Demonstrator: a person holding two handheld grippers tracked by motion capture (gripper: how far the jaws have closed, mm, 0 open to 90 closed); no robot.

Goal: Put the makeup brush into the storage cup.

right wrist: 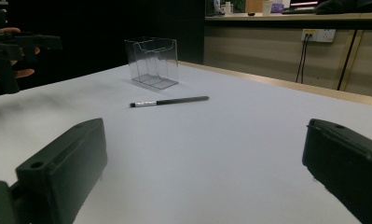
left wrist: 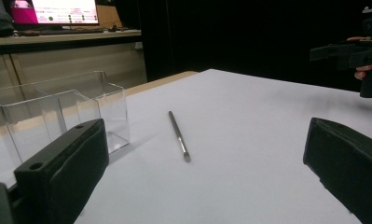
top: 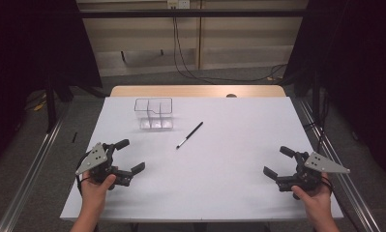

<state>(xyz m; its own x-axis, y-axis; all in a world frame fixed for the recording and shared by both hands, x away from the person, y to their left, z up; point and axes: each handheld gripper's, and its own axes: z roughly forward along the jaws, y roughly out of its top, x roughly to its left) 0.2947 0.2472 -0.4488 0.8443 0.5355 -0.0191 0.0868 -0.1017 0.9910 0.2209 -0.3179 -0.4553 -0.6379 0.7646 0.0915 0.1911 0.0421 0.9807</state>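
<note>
Both hands sit at the near edge of the table (top: 239,203), well apart. The left gripper (top: 127,155) has its jaws spread wide on nothing, and the right gripper (top: 278,161) is the same, jaws apart and empty. Out past them, mid-table, lies the pen (top: 189,134), flat, its long axis slanting from near-left to far-right, pale tip toward the person. It looks closer to the left gripper, ahead and to its right. Farther back, just left of the pen, stands the clear plastic box (top: 154,113), upright, with dividers.
</note>
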